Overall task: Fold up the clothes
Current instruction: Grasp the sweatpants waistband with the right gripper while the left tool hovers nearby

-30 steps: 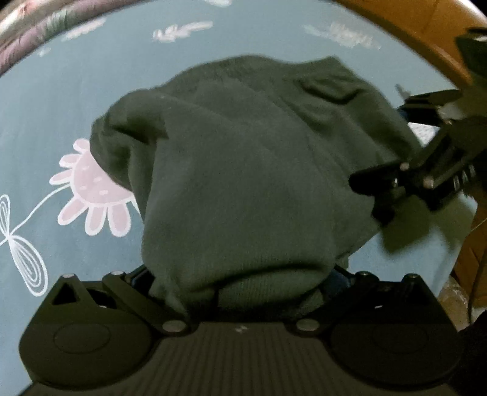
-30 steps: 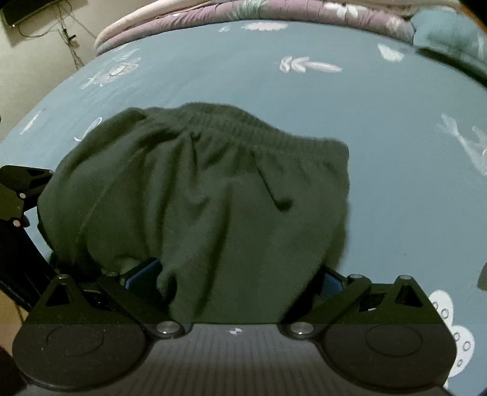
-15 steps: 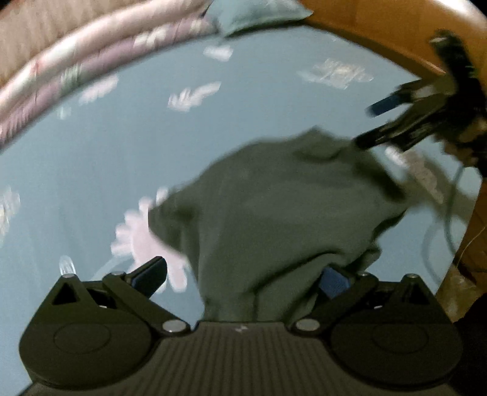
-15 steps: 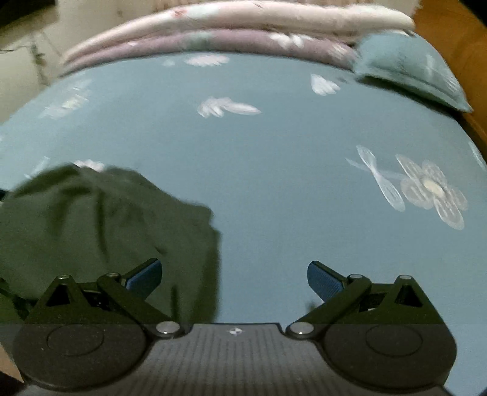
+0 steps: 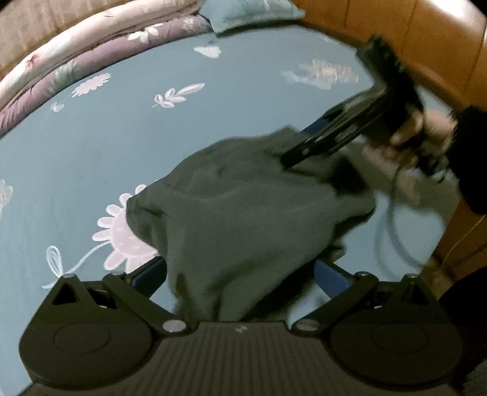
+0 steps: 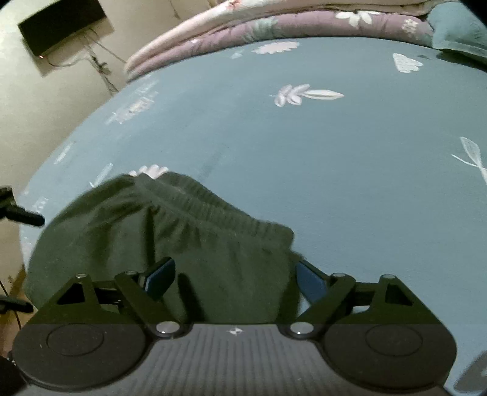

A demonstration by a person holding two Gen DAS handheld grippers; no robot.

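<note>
Blue pads are seen on the fingers of the right gripper [image 6: 234, 281], whose jaws stand wide apart and are closing, with the dark green garment [image 6: 182, 243] lying between them but not pressed by either pad. In the left wrist view the left gripper [image 5: 240, 274] is likewise held apart, the same garment [image 5: 243, 219] bunched between its fingers with a gap left at the one pad that shows clear of the cloth. The garment is heaped near the front edge of the bed, on a blue sheet [image 6: 334, 170] printed with pale flowers and leaves. Its gathered waistband [image 6: 213, 207] is turned toward the far edge. A folded quilt [image 6: 274, 27] is laid along that far edge, with a pillow [image 5: 252, 12] at its end.
</note>
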